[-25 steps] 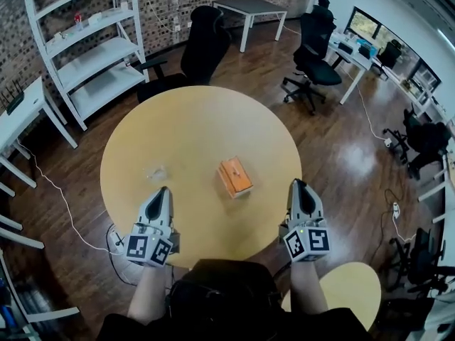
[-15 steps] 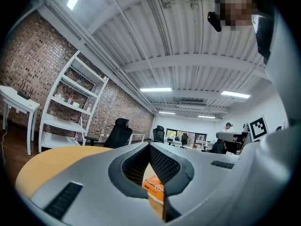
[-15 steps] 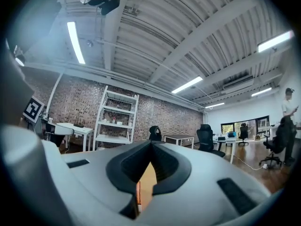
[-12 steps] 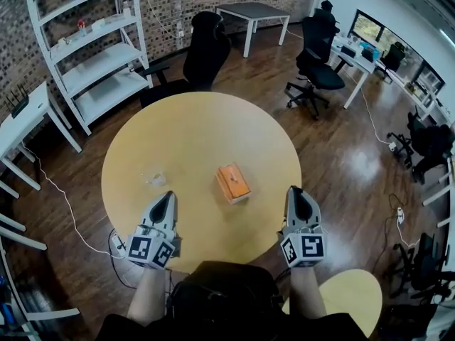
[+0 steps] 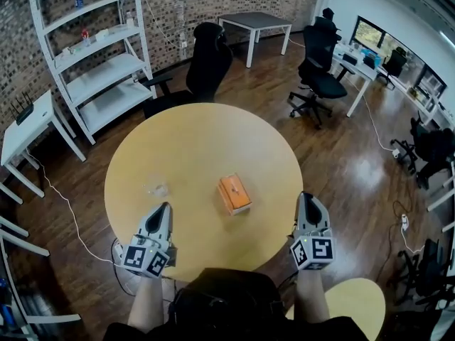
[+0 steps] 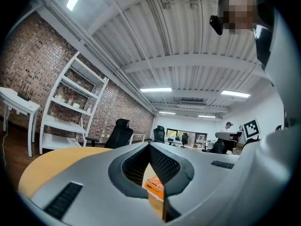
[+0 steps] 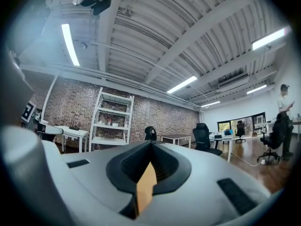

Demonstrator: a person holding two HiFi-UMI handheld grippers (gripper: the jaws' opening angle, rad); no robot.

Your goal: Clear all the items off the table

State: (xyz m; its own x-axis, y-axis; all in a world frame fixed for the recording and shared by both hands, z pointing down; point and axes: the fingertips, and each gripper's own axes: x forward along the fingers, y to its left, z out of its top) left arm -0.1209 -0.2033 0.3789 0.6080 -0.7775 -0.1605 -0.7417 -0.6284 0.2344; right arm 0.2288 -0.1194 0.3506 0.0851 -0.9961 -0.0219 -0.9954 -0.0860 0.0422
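Orange box (image 5: 234,194) flat on round table (image 5: 178,141)

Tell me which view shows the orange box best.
Head view. The orange box lies whole on the round table, seen from above. The left gripper view catches only a corner of it through the notch between its closed jaws. The right gripper view shows none of it.

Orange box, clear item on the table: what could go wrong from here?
1. Left gripper and right gripper are both shut; reaching in like that would likely shove the orange box rather than grip it.
2. The clear item is faint against the table, so easy to miss or crush.
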